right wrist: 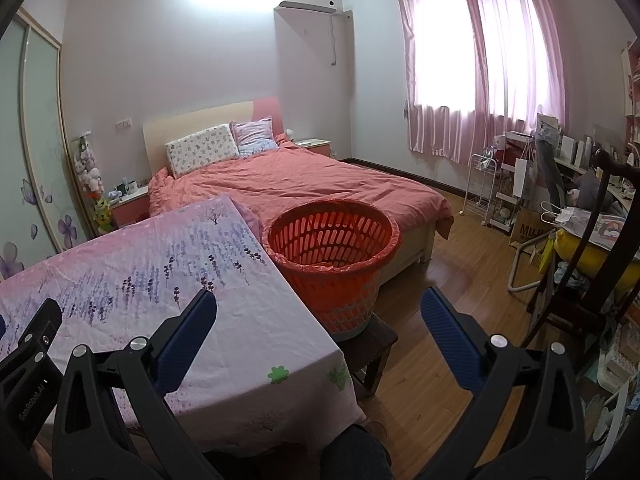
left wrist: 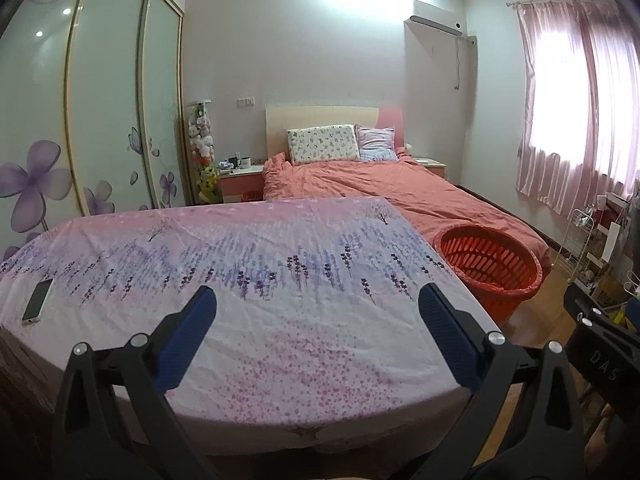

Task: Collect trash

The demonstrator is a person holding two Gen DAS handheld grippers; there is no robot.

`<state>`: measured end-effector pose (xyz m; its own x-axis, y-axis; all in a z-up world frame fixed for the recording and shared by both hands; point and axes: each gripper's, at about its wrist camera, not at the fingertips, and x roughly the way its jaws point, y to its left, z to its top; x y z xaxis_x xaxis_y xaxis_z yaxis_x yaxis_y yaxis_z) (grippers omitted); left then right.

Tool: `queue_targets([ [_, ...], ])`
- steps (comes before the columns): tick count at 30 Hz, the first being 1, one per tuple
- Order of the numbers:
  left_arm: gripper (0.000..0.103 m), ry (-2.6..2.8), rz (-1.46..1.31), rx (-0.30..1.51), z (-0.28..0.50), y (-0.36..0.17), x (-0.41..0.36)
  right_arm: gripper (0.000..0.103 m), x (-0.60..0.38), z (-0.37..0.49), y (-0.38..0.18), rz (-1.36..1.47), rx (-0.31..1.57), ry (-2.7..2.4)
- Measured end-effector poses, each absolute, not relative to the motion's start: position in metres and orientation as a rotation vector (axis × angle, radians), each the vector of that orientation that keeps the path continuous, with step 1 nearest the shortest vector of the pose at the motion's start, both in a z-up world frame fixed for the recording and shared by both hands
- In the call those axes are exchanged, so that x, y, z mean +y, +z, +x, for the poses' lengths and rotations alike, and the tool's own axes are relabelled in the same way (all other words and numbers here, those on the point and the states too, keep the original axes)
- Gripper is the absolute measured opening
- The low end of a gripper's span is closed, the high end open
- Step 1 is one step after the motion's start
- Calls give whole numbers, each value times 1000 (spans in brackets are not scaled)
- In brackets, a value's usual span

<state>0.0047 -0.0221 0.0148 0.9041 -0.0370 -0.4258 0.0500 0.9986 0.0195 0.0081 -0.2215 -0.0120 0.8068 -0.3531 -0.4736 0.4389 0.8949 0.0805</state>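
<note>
An orange slatted basket (right wrist: 332,256) lined with a thin bag stands on a dark stool (right wrist: 376,344) at the right side of a table covered in a pink and purple floral cloth (left wrist: 248,280). The basket also shows in the left wrist view (left wrist: 488,268). My left gripper (left wrist: 316,300) is open and empty above the cloth. My right gripper (right wrist: 320,304) is open and empty, over the table's right edge just in front of the basket. I see no loose trash on the cloth.
A white phone (left wrist: 38,300) lies at the table's left edge. A bed with a salmon cover (right wrist: 304,188) stands behind the table. A dark chair (right wrist: 592,264) and a cluttered desk and racks (right wrist: 520,192) line the right wall. Wood floor (right wrist: 452,280) lies between.
</note>
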Motion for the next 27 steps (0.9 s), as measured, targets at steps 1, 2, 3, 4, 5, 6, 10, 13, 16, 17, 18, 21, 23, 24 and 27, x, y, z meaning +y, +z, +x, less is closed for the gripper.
queue_targets([
  [1,99,-43,32,437,5,15,-22,101,-222,8,-11,191,467,-427],
  [2,99,-40,34,434,4,16,-23,101,-221,8,-11,191,466,-427],
  [3,99,-38,36,431,4,17,-23,101,-222,8,-11,191,467,-427],
  [4,99,-37,36,429,4,17,-23,101,-222,9,-11,192,466,-427],
  [5,99,-35,37,428,4,17,-23,101,-222,9,-10,194,465,-427],
  [6,99,-35,37,427,5,18,-23,101,-222,9,-10,193,465,-427],
  [10,99,-36,39,427,5,19,-24,101,-223,9,-10,193,464,-427],
  [13,99,-35,38,427,5,19,-24,101,-223,9,-11,193,465,-427],
  [16,99,-30,38,428,5,19,-24,101,-223,9,-10,193,465,-426],
  [17,99,-28,37,428,5,19,-23,101,-222,9,-10,193,465,-427],
  [18,99,-27,38,429,6,19,-23,101,-223,9,-10,194,465,-427],
  [21,99,-22,37,431,5,18,-22,101,-222,8,-10,194,465,-427],
  [23,99,-21,36,433,6,18,-22,101,-222,8,-10,194,464,-427],
  [24,99,-20,36,434,6,18,-22,101,-222,8,-10,194,464,-427],
  [27,99,-21,37,434,7,17,-22,101,-222,8,-10,194,464,-427],
])
